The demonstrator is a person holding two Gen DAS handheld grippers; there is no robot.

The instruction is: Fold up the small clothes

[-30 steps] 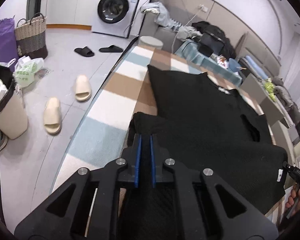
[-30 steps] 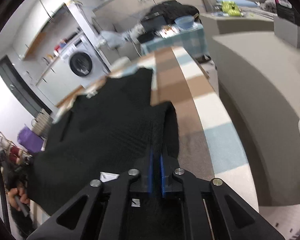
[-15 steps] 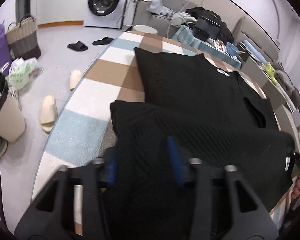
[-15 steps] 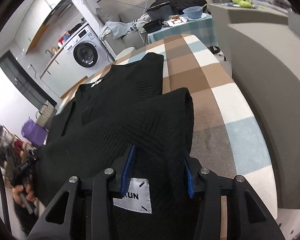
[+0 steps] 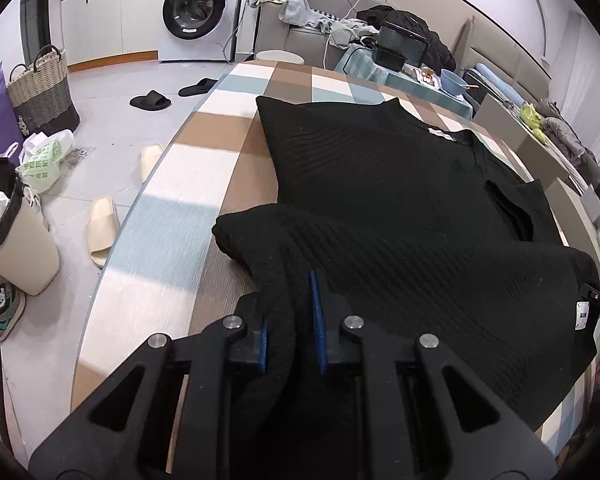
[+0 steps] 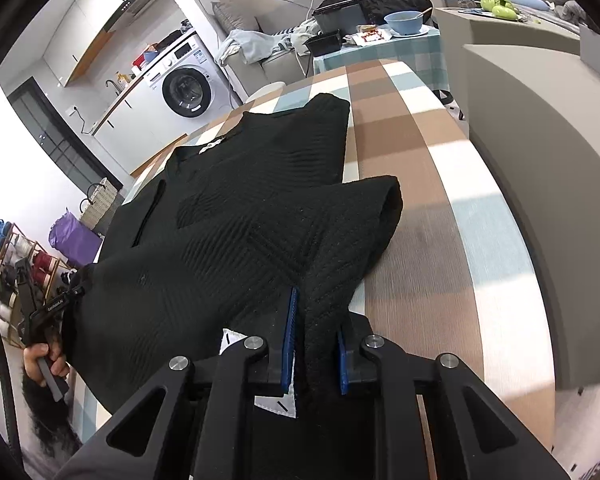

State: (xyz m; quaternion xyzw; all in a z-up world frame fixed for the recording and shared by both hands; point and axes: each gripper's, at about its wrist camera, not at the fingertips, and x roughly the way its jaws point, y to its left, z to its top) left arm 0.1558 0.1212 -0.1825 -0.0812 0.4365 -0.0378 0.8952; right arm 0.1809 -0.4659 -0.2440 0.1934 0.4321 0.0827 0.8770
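A black ribbed knit top point(image 5: 400, 200) lies on a checked table point(image 5: 204, 152), its near hem folded up over the body. My left gripper point(image 5: 290, 320) is partly open, and a bunched fold of the hem sits loosely between its blue pads. In the right wrist view the same top point(image 6: 236, 216) spreads across the table point(image 6: 428, 184). My right gripper point(image 6: 316, 340) is also partly open around the opposite hem corner, beside a white label point(image 6: 276, 402).
Floor left of the table holds slippers point(image 5: 102, 228), a bin point(image 5: 16, 248), a wicker basket point(image 5: 44, 92) and a washing machine point(image 5: 198, 12). A sofa with clothes and a side table with a blue bowl point(image 6: 404, 22) stand beyond. A grey counter point(image 6: 540, 128) borders the right edge.
Both grippers were shut on the hem a second ago. They carried it forward over the body, opened wide, and now stand narrower around loose fabric as they draw back.
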